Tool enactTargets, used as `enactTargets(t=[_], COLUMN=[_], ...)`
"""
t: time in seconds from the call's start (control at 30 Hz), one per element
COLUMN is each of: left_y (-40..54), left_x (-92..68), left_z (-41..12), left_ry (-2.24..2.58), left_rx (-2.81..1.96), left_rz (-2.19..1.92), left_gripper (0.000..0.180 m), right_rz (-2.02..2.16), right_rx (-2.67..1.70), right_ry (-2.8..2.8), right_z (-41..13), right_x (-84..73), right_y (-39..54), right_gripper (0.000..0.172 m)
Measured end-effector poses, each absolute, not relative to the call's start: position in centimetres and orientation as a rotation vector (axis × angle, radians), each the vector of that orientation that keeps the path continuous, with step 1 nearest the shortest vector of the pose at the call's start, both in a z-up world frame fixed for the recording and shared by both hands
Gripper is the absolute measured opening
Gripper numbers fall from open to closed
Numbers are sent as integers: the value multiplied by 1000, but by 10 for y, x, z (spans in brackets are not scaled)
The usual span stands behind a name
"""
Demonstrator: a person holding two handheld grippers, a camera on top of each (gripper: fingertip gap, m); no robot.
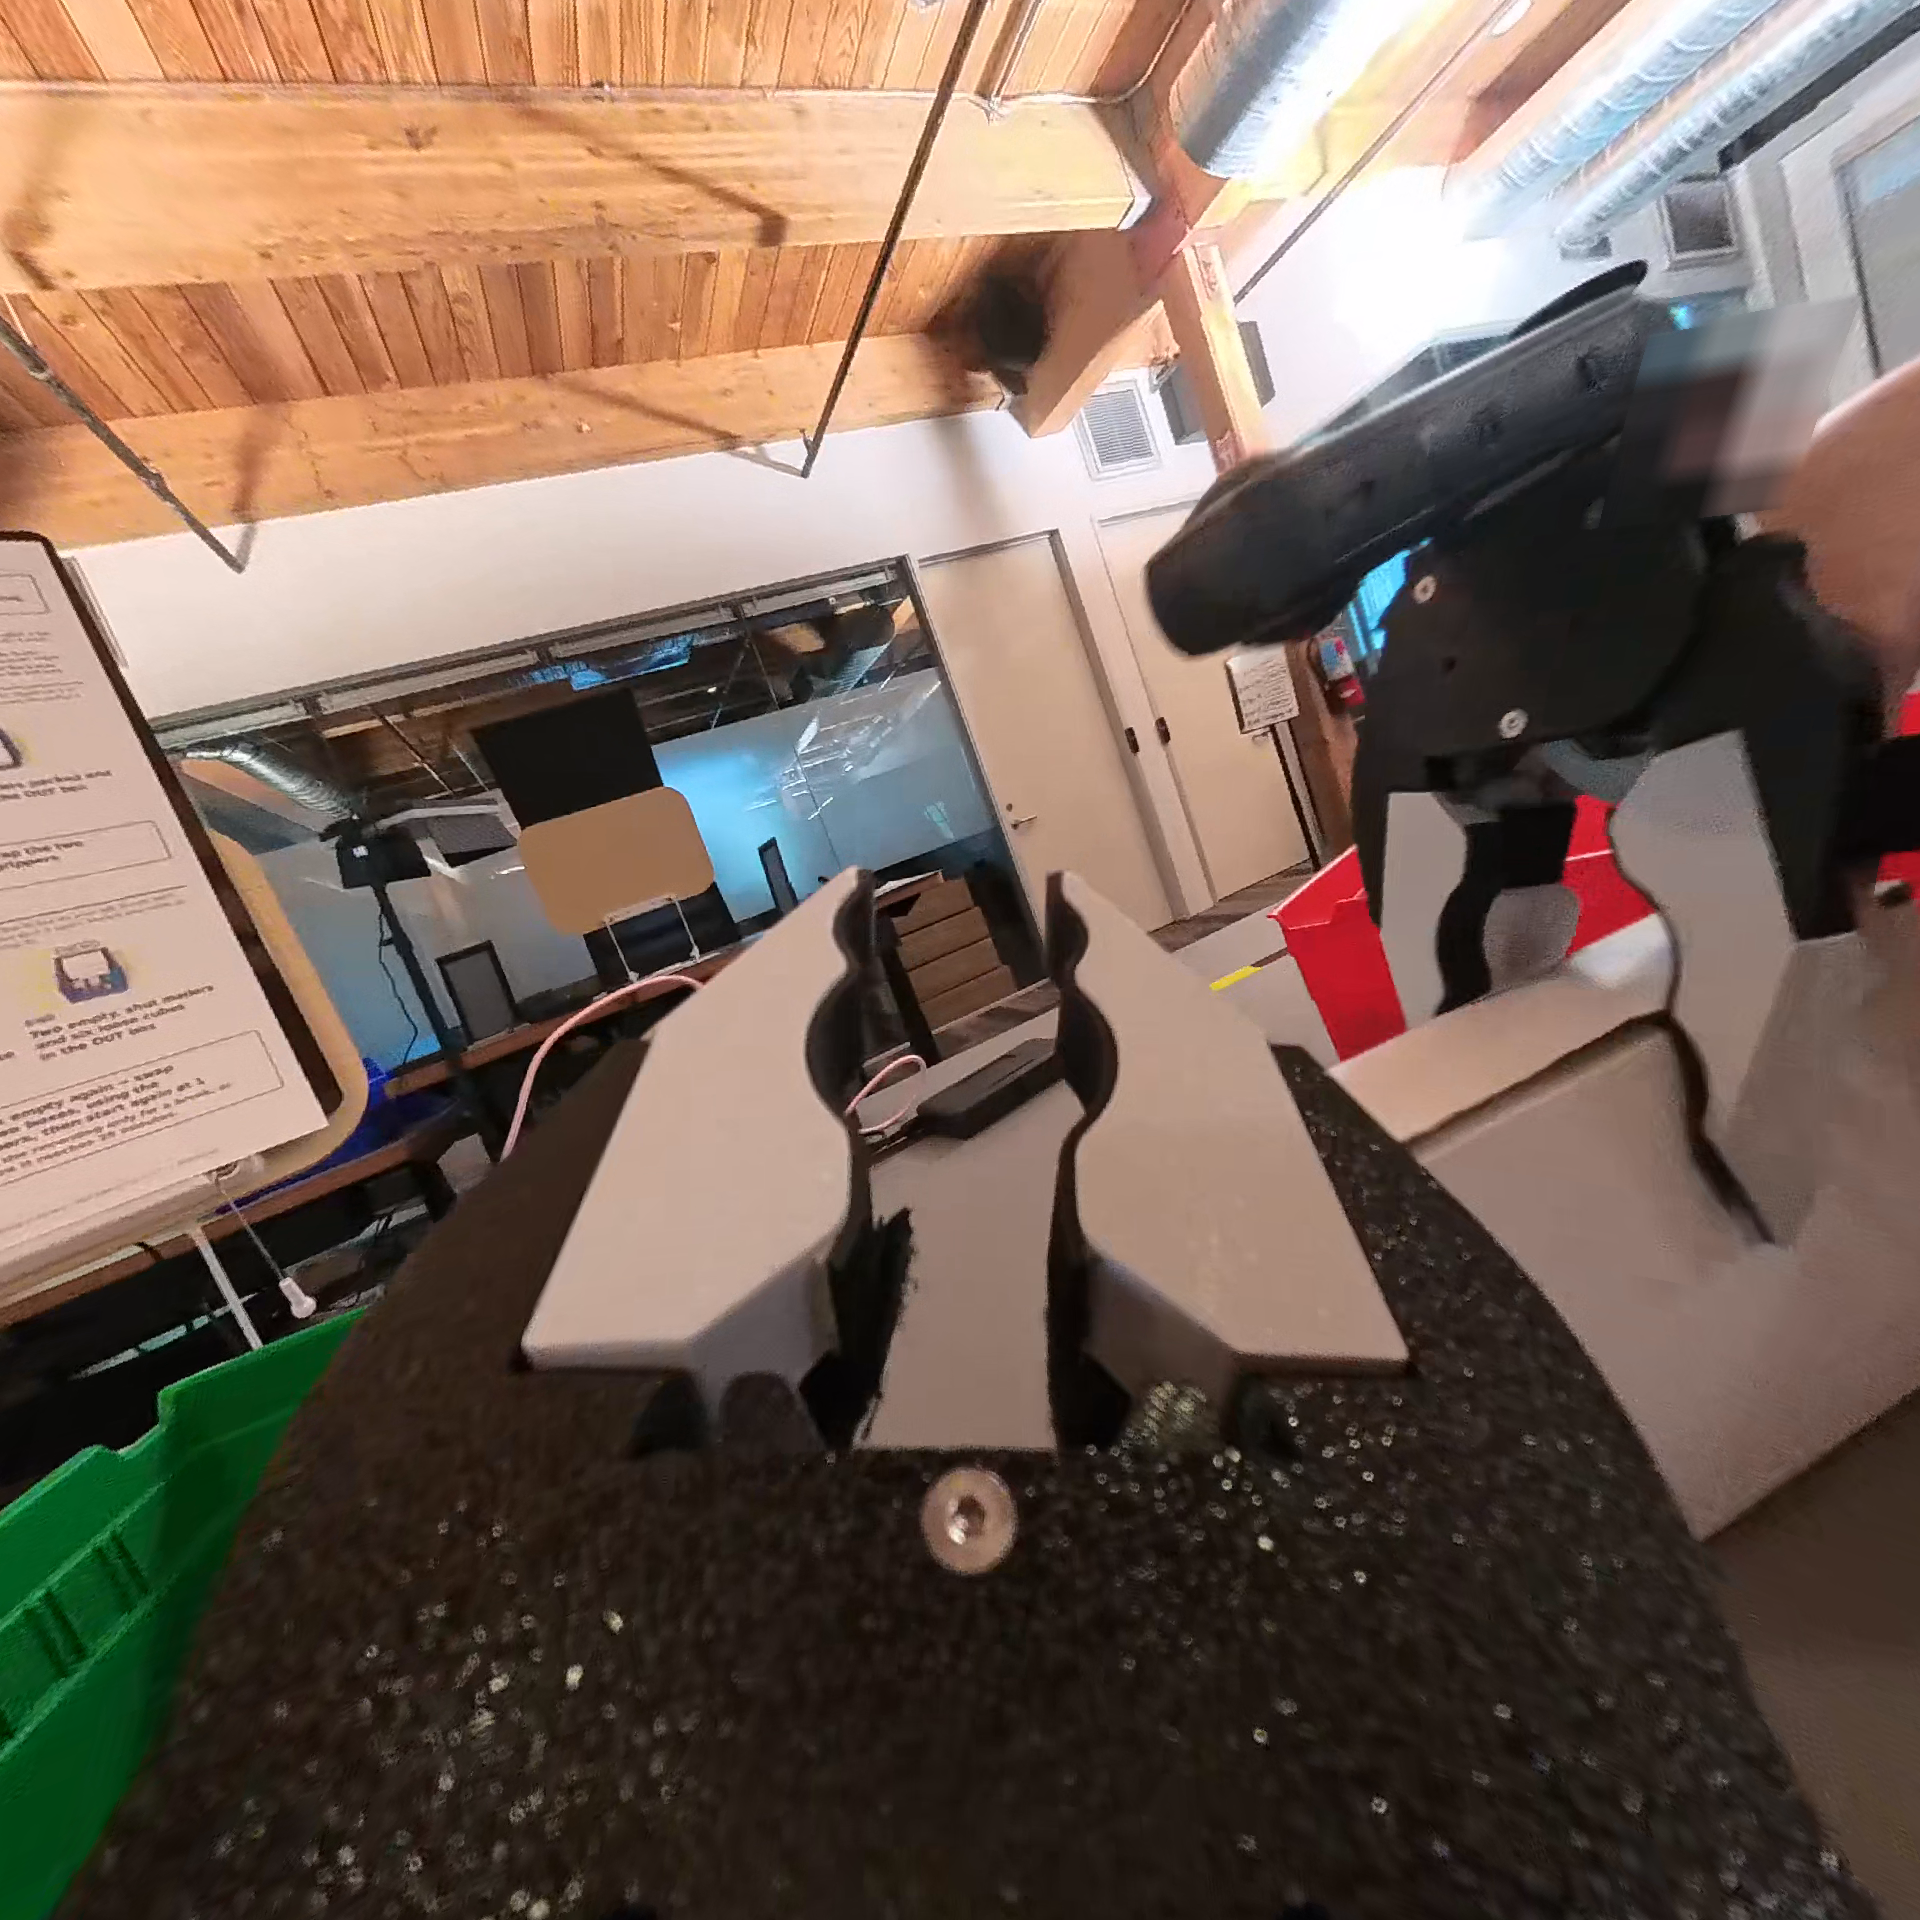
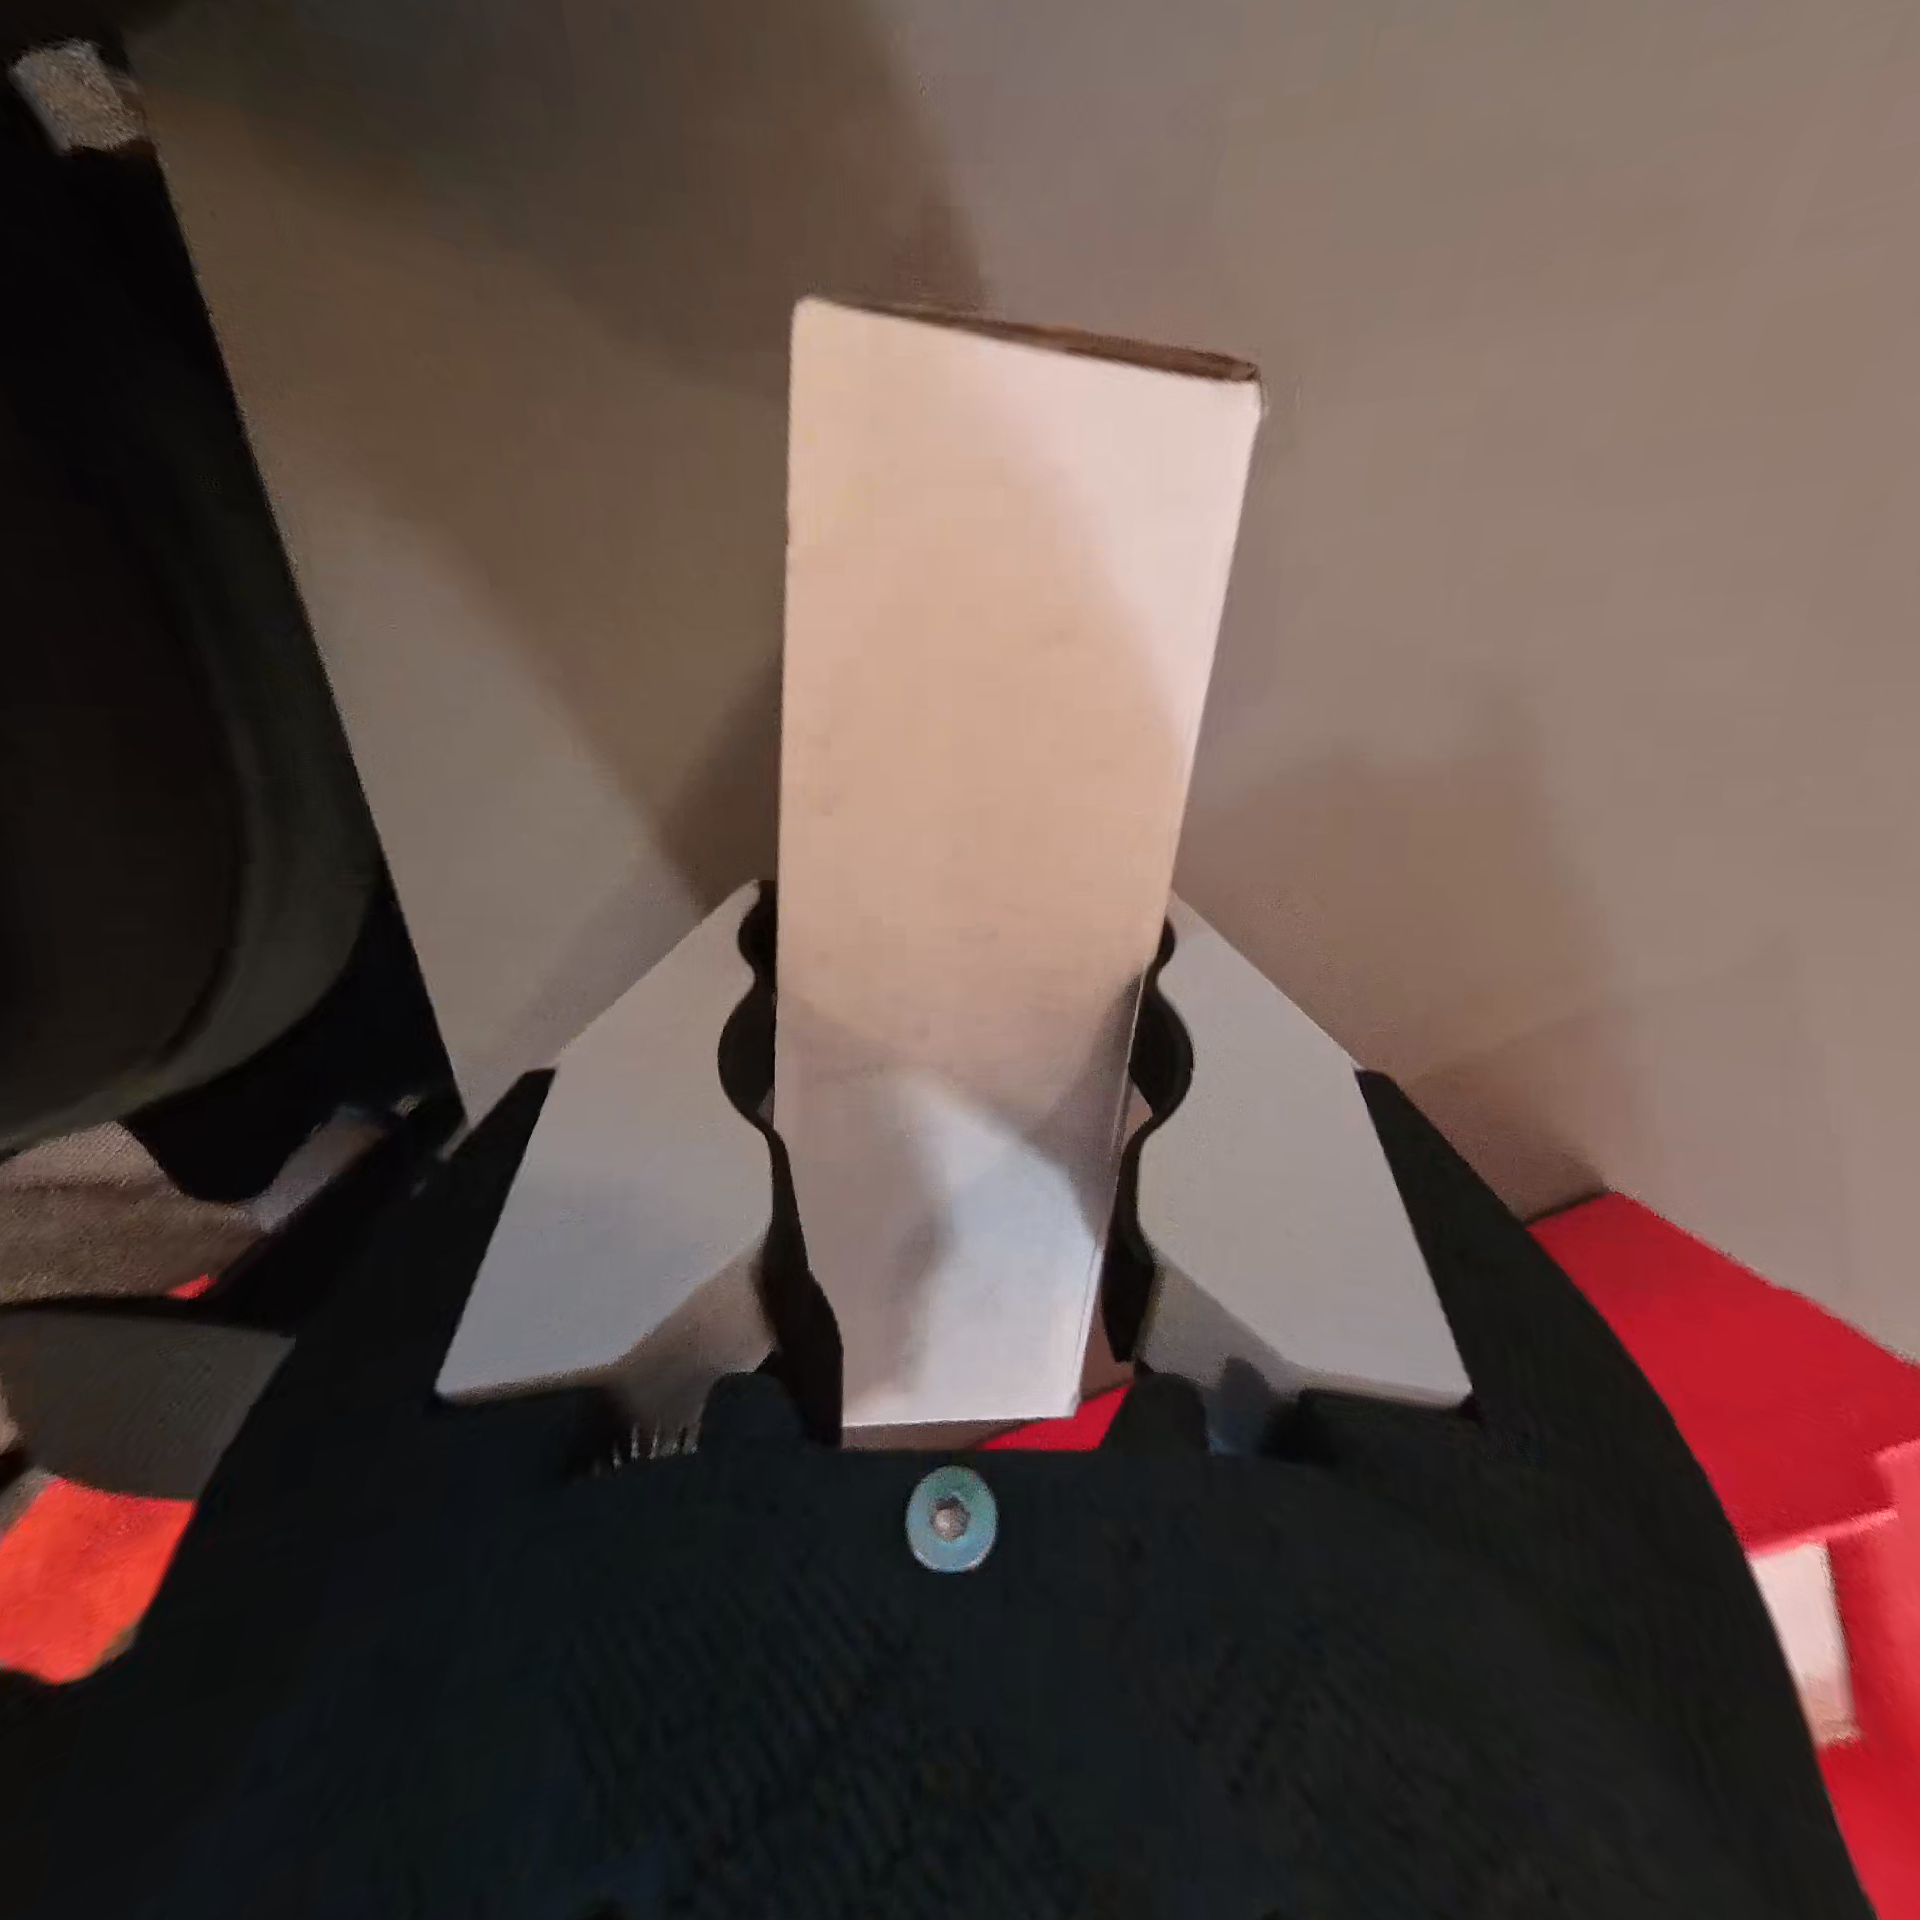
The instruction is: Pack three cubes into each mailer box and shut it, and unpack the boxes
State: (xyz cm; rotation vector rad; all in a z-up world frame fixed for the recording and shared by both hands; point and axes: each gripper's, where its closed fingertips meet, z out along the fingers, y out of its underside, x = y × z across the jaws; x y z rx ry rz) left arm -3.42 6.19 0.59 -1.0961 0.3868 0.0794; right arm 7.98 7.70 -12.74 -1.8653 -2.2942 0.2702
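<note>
Work surface: grey-beige tabletop (image 1: 1808, 1621), bare patch visible to my lower right in the left wrist view. White mailer box (image 1: 1558, 1195) rests directly on it, flaps up. Red bin (image 1: 1340, 966) stands just behind the box, on the same surface as far as I can tell. Green bin (image 1: 94, 1558) at my lower left; its footing is hidden. Right wrist view shows the tabletop (image 2: 1558, 520) as a plain dull backdrop, blurred.
</note>
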Motion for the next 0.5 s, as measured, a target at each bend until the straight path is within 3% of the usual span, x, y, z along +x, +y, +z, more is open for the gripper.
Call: enactTargets(t=[0.13, 0.37, 0.5], left_y=[62, 60, 62], left_x=[-39, -52, -53], left_z=[6, 10, 8], left_ry=[363, 262, 230], left_rx=[-1105, -1098, -1114], left_rz=[53, -149, -234], left_gripper=[29, 26, 26], right_rz=[153, -382, -725], right_rx=[-1529, -1196, -1069], right_ry=[-2246, -1590, -1715], right_z=[-88, 73, 50], right_x=[86, 187, 250], right_y=[75, 135, 191], right_gripper=[67, 66, 65])
